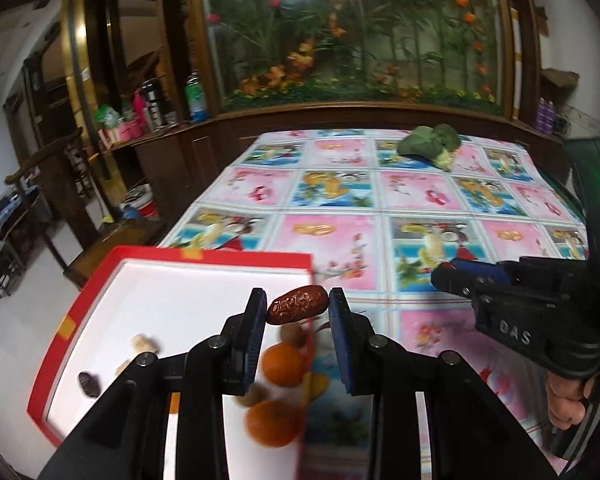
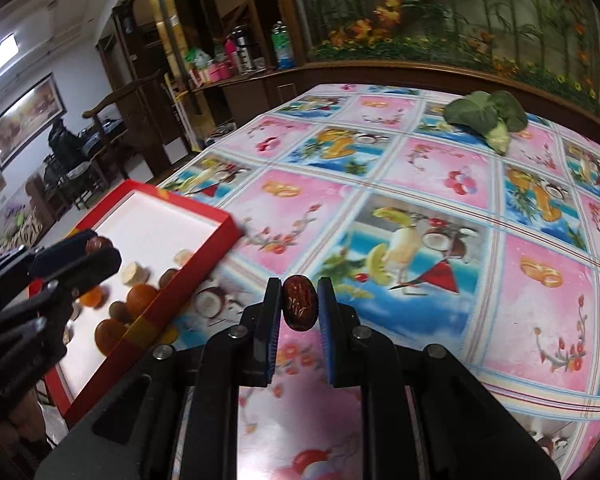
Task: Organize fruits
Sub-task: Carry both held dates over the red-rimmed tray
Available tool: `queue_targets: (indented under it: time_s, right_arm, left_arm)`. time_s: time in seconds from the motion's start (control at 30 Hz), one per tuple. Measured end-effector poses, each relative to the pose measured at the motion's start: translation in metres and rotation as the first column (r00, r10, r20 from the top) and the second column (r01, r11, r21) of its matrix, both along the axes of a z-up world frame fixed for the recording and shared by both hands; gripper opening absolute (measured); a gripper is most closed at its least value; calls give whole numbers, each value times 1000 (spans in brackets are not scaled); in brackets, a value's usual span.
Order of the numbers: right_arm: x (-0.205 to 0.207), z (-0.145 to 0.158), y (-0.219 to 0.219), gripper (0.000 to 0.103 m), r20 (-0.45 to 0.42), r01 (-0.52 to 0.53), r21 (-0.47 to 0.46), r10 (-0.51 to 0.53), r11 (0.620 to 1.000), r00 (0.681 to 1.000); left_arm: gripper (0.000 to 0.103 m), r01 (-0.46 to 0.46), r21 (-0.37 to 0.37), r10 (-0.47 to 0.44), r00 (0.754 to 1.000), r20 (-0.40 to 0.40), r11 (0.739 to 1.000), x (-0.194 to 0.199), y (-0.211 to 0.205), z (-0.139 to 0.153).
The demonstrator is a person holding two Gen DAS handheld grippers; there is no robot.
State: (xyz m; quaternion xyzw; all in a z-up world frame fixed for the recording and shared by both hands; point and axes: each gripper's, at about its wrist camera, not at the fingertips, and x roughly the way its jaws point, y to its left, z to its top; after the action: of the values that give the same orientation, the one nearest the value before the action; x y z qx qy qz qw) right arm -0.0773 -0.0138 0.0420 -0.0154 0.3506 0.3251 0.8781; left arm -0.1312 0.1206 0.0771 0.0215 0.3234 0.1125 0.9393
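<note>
Both grippers holding wrinkled dark-red dates above the desk.

The left gripper (image 1: 297,307) is clamping one wrinkled dark-red date (image 1: 297,304) over the right edge of the red-rimmed white tray (image 1: 180,280). The right gripper (image 2: 299,305) is gripping a second date (image 2: 299,303) above the fruit-patterned tablecloth (image 2: 440,184), just right of the tray. Orange tangerines (image 2: 141,298) are lying inside it.

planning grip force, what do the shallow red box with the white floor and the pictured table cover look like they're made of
Shallow red box: seemingly cardboard, with thin straight walls, sharp corners and a matte white floor; a printed gift-box lid or base, possibly.

Pictured table cover: likely vinyl or oilcloth, with printed fruit panels, lying smooth with a slight sheen, no visible weave.
</note>
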Motion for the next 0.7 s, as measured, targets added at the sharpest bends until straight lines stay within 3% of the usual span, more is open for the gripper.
queue_targets:
  time_s: [0.7]
  right_arm:
    - [-66, 15, 97, 20, 34, -196, 117, 193, 974, 981]
  left_arm:
    - [31, -220, -40, 221, 975, 16, 975, -50, 96, -13]
